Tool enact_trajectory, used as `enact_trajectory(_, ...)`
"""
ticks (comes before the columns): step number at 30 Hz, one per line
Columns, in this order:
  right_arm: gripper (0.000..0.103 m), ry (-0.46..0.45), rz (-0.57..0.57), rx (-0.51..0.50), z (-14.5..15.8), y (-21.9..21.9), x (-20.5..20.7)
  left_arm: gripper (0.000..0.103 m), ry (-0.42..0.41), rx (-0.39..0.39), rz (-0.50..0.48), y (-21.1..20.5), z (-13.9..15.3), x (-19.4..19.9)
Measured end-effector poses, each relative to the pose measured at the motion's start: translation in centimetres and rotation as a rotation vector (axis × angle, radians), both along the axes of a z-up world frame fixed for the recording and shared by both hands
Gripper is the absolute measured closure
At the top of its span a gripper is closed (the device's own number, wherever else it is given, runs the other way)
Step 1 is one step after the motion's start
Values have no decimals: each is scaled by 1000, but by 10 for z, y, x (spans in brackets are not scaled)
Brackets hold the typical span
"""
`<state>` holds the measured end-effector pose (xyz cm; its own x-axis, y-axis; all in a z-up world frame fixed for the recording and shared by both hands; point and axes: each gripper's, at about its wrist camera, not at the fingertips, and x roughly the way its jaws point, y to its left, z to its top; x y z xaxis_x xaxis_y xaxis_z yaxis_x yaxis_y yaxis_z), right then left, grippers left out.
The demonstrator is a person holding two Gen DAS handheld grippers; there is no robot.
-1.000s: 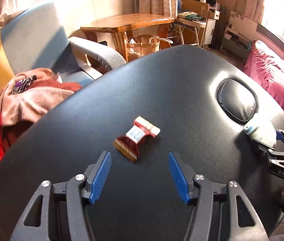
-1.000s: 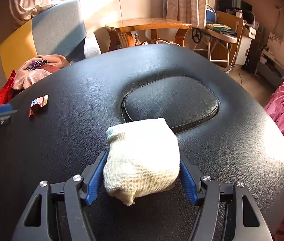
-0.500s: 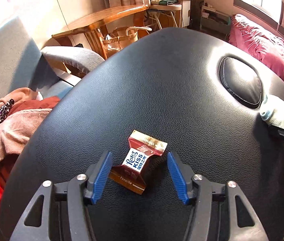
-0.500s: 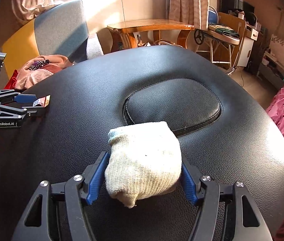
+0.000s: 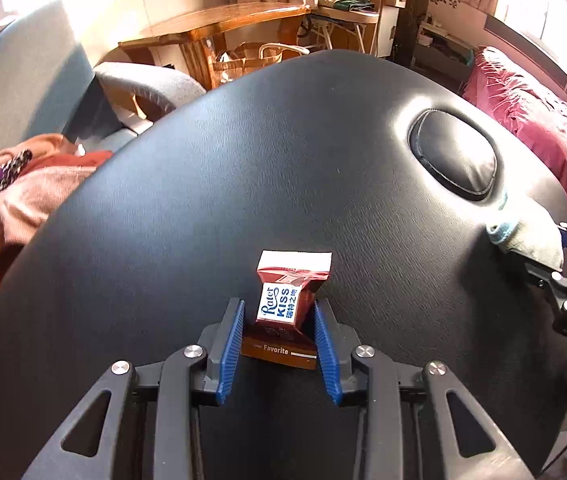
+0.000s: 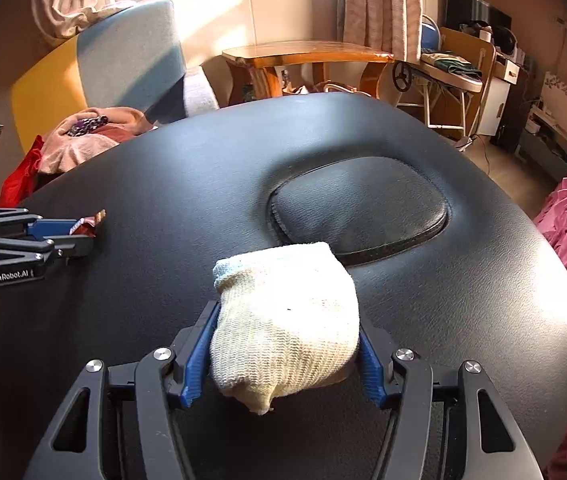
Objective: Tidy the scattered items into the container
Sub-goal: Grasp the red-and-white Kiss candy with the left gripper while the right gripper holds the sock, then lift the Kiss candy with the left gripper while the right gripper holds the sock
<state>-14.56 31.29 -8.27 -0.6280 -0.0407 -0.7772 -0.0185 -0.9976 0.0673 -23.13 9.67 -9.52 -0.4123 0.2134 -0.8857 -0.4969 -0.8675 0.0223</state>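
A red-brown candy packet [image 5: 283, 300] with a white "Rater KISS" label sits between the blue pads of my left gripper [image 5: 279, 312], which is shut on it over the black padded table [image 5: 243, 168]. My right gripper [image 6: 285, 320] is shut on a cream knitted sock [image 6: 283, 332] just in front of the oval cushion inset [image 6: 359, 208]. The sock [image 5: 527, 240] and right gripper [image 5: 563, 264] show at the right edge of the left wrist view. The left gripper [image 6: 71, 232] with the packet [image 6: 89, 222] shows at the left of the right wrist view. No container is in view.
A grey armchair [image 6: 131, 64] with pink and red clothes [image 6: 83, 140] stands beyond the table's left edge. A wooden table [image 6: 307, 56] and a paper bag [image 5: 251, 60] stand behind. A pink bedspread [image 5: 543, 120] lies to the right.
My left gripper moved forward over the candy packet and closed on it. My right gripper kept hold of the sock and barely moved.
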Motion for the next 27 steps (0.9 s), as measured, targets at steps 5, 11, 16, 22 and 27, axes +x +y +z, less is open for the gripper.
enact_trajectory(5, 41, -12, 53, -13, -3, -26, 19, 68, -22, 15, 94, -15, 1, 34)
enact_trajectory(11, 41, -20, 101, -27, -3, -50, 43, 68, -26, 22, 206, -40, 0, 76)
enact_trajectory(16, 41, -29, 160, -28, -4, -71, 62, 68, -29, 42, 274, -66, 1, 109)
enact_trajectory(22, 39, -39, 201, -53, -4, -86, 81, 68, -21, 72, 328, -82, 1, 144)
enact_trajectory(27, 39, -44, 231, -68, -4, -95, 97, 67, -8, 89, 362, -88, -2, 171)
